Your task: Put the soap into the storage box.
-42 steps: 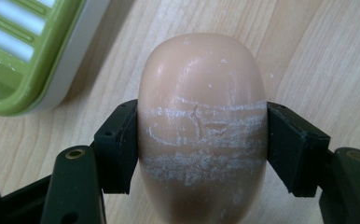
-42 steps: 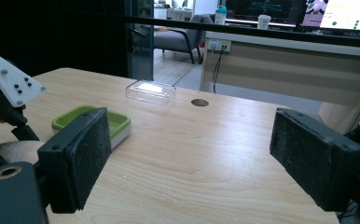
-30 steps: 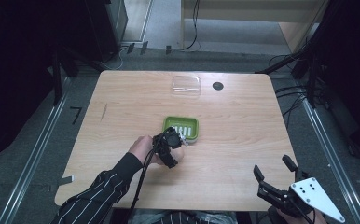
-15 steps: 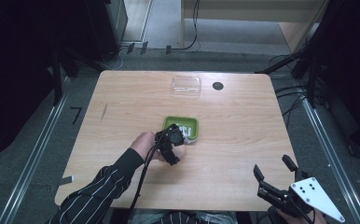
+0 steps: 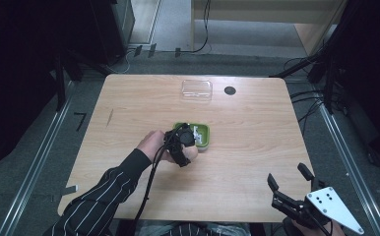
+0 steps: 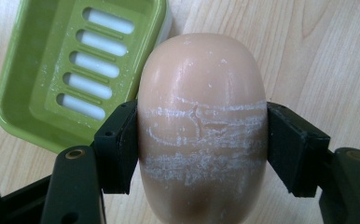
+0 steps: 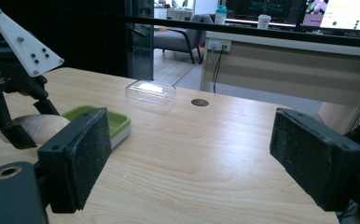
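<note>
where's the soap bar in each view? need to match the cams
High view: soap bar near table centre, mostly hidden under the left tongs, at the near edge of the green soap dish.
Left gripper view: soap bar centre frame, clamped between the two black jaws.
Right gripper view: soap bar at far left, held by the other tongs.
Shared landmark: the green soap dish, beside the bar in all three.

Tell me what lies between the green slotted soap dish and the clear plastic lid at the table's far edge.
Nothing: in the high view, bare wooden tabletop separates the green slotted soap dish from the clear plastic lid.
</note>
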The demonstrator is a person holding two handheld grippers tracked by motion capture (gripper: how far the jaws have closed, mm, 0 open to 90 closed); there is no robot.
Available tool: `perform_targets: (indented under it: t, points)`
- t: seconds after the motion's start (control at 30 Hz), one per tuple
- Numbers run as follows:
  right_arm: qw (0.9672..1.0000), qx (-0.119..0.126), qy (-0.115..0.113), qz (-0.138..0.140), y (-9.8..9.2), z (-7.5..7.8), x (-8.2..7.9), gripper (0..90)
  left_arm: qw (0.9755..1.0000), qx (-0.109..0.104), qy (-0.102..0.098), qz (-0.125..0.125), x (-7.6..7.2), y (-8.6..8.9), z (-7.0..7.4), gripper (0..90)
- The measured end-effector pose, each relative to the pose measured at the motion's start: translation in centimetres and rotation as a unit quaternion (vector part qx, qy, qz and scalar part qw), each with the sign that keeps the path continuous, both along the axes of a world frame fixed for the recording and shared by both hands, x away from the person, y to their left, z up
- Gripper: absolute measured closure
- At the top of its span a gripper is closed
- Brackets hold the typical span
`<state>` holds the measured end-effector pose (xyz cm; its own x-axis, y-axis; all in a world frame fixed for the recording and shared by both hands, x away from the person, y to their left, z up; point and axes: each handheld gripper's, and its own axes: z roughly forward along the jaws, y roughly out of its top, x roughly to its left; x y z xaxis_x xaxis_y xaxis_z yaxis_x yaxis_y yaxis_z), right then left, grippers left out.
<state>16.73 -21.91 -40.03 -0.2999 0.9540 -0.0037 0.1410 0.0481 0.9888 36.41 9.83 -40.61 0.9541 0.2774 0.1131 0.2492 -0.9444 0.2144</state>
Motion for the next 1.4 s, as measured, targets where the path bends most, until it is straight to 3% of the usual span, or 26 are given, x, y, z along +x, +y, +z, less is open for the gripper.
perform_targets:
  t: [0.77,1.4]
  points:
    - [1.0,0.001,0.004,-0.004,-0.3,-0.2,0.2,13.2,0.9995,-0.003,-0.005,-0.032,1.3,-0.7,1.4,33.5]
    - [1.0,-0.003,0.001,-0.009,-0.3,-0.1,-0.3,13.2,0.999,-0.01,-0.011,-0.042,2.3,-0.9,2.1,33.5]
